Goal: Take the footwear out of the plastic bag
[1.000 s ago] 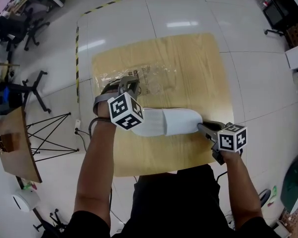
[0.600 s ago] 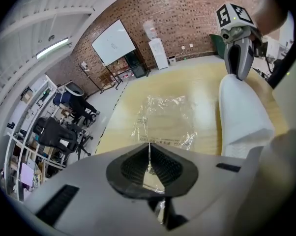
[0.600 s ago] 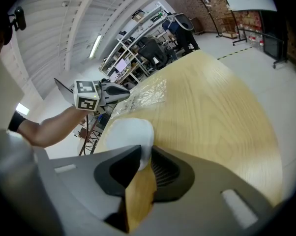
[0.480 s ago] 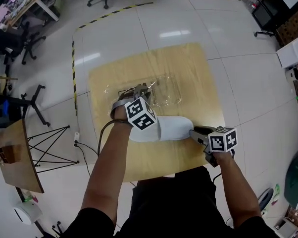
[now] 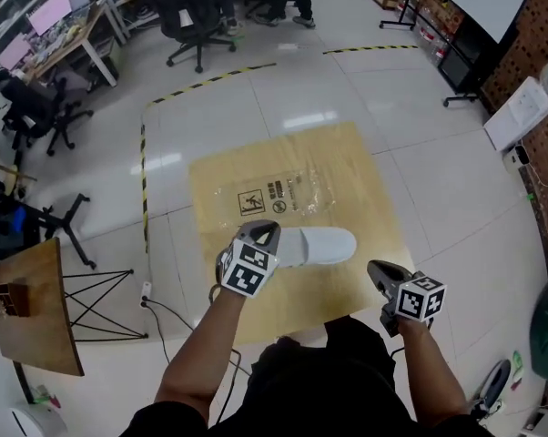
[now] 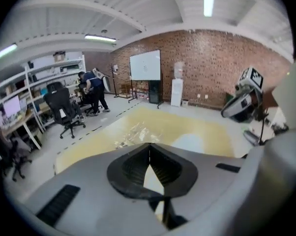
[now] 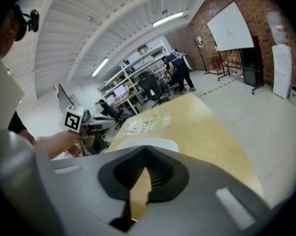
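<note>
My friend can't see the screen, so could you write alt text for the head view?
A white slipper lies on a wooden table, out of the flat clear plastic bag just beyond it. A person holds the left tool and right tool near its two ends, both shut and empty.

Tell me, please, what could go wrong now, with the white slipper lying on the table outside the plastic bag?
1. The left gripper, whose jaws have just closed on nothing, hangs close beside the slipper; a careless swing might push it across or off the table.
2. The plastic bag lies flat and loose behind the slipper; it looks light and could slide away.
The right gripper, also just closed and empty, seems clear of both.
</note>
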